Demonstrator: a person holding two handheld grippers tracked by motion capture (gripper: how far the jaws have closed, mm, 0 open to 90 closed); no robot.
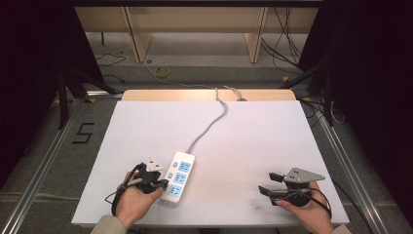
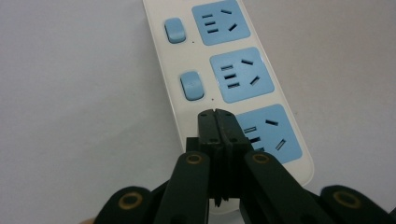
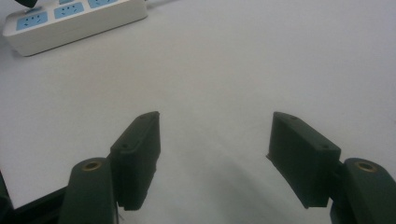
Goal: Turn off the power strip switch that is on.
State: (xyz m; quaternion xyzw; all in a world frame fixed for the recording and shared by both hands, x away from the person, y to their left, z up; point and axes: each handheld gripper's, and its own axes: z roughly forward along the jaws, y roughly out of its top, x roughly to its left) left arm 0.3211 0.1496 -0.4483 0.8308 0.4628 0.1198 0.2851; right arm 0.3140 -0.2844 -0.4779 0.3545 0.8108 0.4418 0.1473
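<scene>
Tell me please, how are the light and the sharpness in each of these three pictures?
High view: table evenly bright, surroundings dark. Left gripper view: power strip sharp, the shut left gripper soft and dark. Right gripper view: the open right gripper is blurred, with a faint shadow between its jaws.

Left gripper at power strip

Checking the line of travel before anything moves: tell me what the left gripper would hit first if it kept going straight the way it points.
The left gripper, jaws shut together, points down at the white power strip. Going straight on, it would likely meet the strip's nearest switch, beside the nearest blue socket; whether it already touches is unclear.
</scene>
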